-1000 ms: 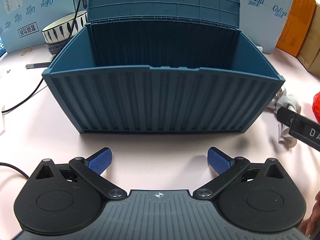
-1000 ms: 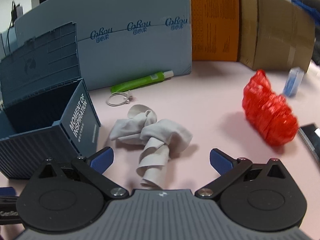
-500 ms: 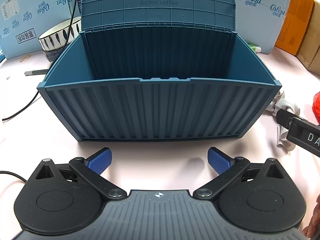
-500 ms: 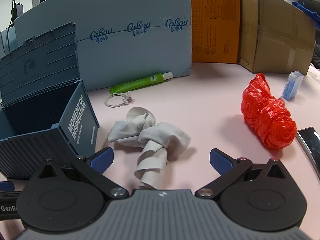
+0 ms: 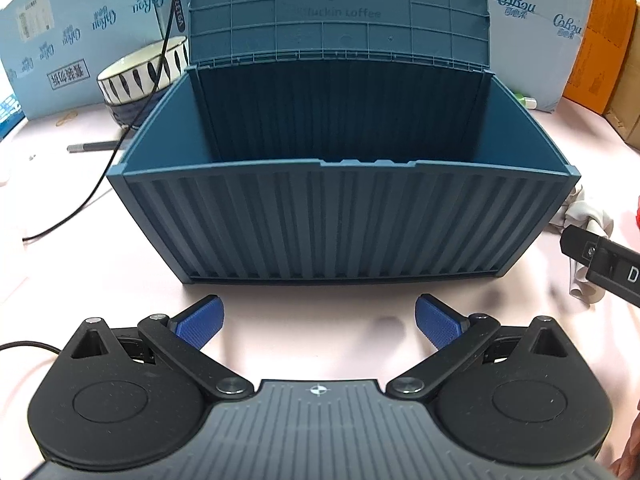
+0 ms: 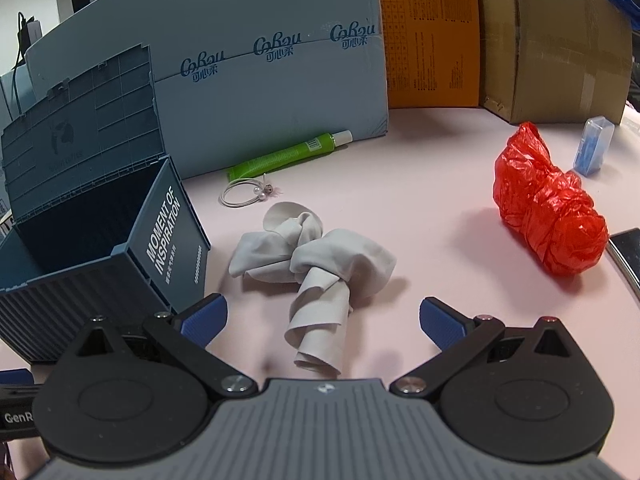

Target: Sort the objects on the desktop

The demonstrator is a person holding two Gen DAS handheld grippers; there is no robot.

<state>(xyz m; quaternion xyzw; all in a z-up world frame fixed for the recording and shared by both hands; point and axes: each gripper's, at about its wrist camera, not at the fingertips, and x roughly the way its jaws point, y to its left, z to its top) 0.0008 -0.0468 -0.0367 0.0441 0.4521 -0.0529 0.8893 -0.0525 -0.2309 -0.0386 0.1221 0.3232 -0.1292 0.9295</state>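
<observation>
- Left wrist view: left gripper (image 5: 319, 322) hangs low over the pink table (image 5: 80, 248), blue fingertips (image 5: 200, 320) spread wide with nothing between them.
- Just ahead of those fingertips stands the blue storage box (image 5: 340, 224), ribbed like a shipping container, its front wall facing the camera. The lid (image 5: 340, 12) is tipped up at the back, and the part of the inside that shows holds nothing; the floor of the box is hidden behind the front wall.
- To the left of the box sits a striped bowl (image 5: 140, 68), with a black cable (image 5: 100, 176) trailing across it and over the table, and a dark pen (image 5: 94, 146) lying near the box's left corner.
- At the right edge a black piece of the other tool (image 5: 600, 256) juts in over a bit of grey cloth (image 5: 584, 212).
- Right wrist view: right gripper (image 6: 322, 318) also spread wide and empty, low over the table, the box's end wall close by its left fingertip.
- Crumpled grey cloth (image 6: 316, 256) lies directly ahead, its lower roll reaching between the open fingertips without touching either.
- Beyond the cloth lie a pearl hair tie (image 6: 248, 194) and a green tube (image 6: 288, 156), the tube against a pale blue carton (image 6: 260, 80).
- Well off to the right rests a red plastic bag (image 6: 548, 208), and farther back a small blue case (image 6: 594, 146) near a cardboard box (image 6: 560, 40).
</observation>
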